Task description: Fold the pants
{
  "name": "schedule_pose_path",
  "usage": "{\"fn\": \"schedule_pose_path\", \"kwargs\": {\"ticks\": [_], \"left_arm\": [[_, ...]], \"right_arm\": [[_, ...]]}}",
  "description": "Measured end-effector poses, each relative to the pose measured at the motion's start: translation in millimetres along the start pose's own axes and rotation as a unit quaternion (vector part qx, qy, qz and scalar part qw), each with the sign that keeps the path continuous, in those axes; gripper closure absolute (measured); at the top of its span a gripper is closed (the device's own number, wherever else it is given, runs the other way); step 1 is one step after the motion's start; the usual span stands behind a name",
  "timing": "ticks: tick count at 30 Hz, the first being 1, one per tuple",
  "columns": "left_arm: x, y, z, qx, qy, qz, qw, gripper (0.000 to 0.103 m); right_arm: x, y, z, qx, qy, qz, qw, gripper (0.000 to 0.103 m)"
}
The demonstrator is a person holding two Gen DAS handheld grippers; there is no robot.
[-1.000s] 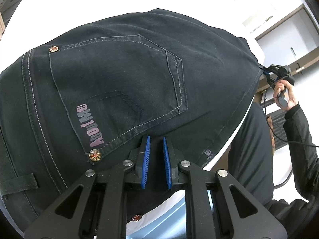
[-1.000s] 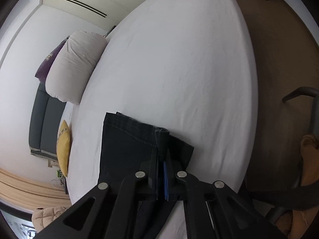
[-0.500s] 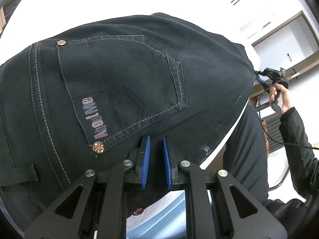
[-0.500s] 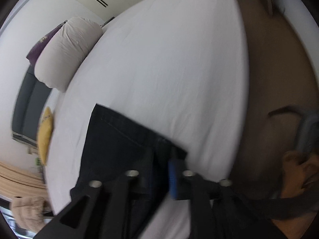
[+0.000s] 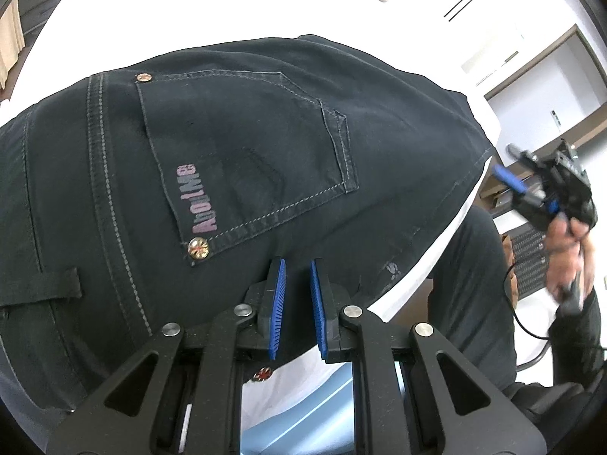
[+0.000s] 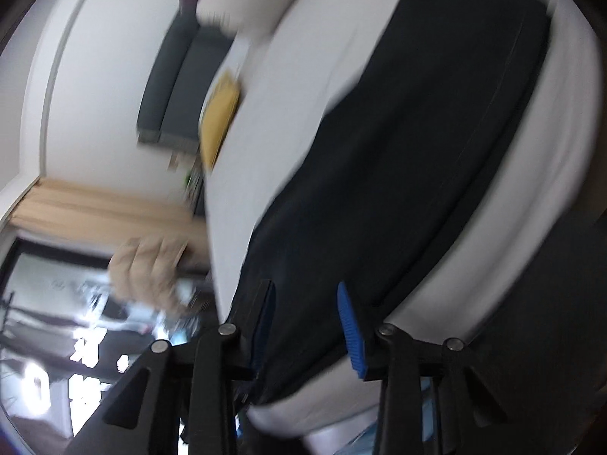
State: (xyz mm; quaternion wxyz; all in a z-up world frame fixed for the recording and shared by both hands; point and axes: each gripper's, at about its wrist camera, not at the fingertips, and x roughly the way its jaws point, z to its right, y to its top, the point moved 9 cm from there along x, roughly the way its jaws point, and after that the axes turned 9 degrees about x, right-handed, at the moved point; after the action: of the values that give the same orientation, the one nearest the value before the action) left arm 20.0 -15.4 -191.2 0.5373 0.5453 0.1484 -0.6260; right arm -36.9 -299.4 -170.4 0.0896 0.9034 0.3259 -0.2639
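Observation:
Dark denim pants (image 5: 265,151) lie flat on the white bed (image 5: 189,7), back pocket with pink lettering facing up. My left gripper (image 5: 297,265) hovers just above the pants near the waist, its blue pads a little apart and empty. My right gripper (image 6: 307,292) is open, its blue pads wide apart over the folded pants (image 6: 417,132), holding nothing; this view is motion-blurred. The right gripper also shows in the left wrist view (image 5: 546,193), raised in a hand off the bed's edge.
A white pillow (image 6: 250,3) and a yellow cushion (image 6: 220,113) lie at the bed's far end, with a dark sofa (image 6: 170,87) beyond. The person's dark-clad legs (image 5: 474,303) stand beside the bed edge.
My right gripper let go of the pant leg end, opened, and swung away quickly. My left gripper shifted slightly over the waist and stayed open.

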Motion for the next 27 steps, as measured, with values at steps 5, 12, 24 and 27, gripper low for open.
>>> {"fn": "schedule_pose_path", "kwargs": {"ticks": [5, 12, 24, 27], "left_arm": [[-8, -8, -6, -0.012, -0.012, 0.009, 0.9998, 0.089], [-7, -9, -5, -0.014, -0.014, 0.01, 0.9997, 0.089], [-3, -2, -4, -0.015, -0.013, 0.009, 0.9998, 0.089], [-2, -2, -2, -0.011, -0.01, 0.006, 0.9999, 0.09]], "right_arm": [[51, -42, 12, 0.036, -0.014, -0.061, 0.997, 0.064], [58, -48, 24, 0.059, -0.035, -0.073, 0.995, 0.064], [87, -60, 25, 0.099, -0.001, -0.1, 0.99, 0.068], [89, -59, 28, 0.087, -0.02, -0.096, 0.991, 0.097]]}}
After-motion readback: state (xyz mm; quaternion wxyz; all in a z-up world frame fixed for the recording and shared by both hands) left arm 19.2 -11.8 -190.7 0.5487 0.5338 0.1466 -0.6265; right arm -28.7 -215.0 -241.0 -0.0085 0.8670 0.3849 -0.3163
